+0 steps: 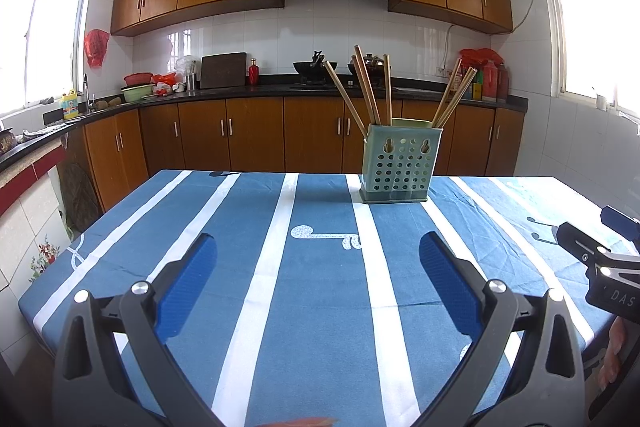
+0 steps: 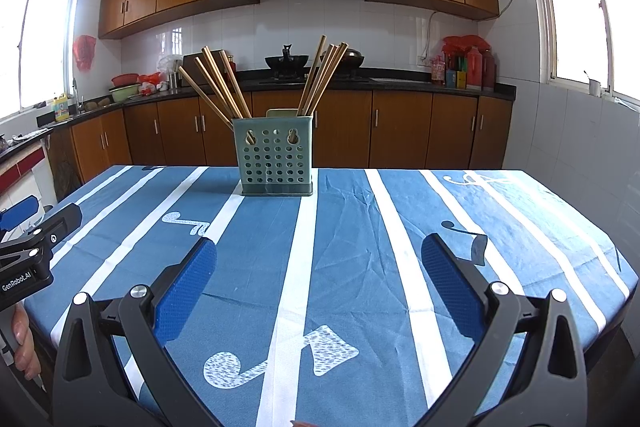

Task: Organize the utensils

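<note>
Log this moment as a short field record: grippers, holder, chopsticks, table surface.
left gripper: open, nothing between its fingers, over the near part of the table
right gripper: open, nothing held, beside the left one
holder: green perforated caddy, upright on the far part of the table
chopsticks: wooden, standing in the holder in two bunches, one leaning left, one leaning right
tablecloth: blue with white stripes, no loose utensils visible on it
</note>
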{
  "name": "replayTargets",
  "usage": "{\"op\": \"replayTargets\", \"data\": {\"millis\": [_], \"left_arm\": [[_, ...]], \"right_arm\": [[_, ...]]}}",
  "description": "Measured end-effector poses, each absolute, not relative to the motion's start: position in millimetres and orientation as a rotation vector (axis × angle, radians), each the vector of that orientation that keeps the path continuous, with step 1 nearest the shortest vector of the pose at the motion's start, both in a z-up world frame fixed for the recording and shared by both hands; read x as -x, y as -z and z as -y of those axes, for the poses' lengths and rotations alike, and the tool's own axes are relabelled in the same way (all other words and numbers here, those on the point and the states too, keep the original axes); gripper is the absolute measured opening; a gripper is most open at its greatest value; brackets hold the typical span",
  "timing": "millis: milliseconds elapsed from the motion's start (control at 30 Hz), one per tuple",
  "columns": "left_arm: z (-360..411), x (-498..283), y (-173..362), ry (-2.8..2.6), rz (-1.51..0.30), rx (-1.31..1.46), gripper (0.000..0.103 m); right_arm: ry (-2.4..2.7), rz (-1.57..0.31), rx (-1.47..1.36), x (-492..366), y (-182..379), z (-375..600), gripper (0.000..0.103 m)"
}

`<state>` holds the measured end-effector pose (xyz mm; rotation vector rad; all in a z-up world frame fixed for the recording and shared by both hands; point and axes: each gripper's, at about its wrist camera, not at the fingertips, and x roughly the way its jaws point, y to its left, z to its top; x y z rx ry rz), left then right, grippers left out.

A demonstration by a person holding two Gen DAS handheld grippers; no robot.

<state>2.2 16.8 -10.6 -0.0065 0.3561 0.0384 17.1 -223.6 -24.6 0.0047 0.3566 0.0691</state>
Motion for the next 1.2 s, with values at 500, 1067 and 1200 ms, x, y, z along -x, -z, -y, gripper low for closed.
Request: {"op": "replayTargets", "data": {"millis": [500,1067,1200], "left_arm": [[-15.3,-2.2,11.1,-0.037,-0.359,0.006,0.099],[-13.9,-1.0,12.7,-0.037,-0.356,0.005,0.099],[-13.6,-0.7,13.8,-0.039,-0.358,0.01,0.099]], "right_arm": [[-0.069,-0.358,-0.005,-17.4,23.9,224.0,0.101],[-0.069,-0.359,-0.008,-15.8,24.4,223.9,0.101],[-0.069,-0.36,-0.008,-16.0,24.2,224.4,0.101]]}}
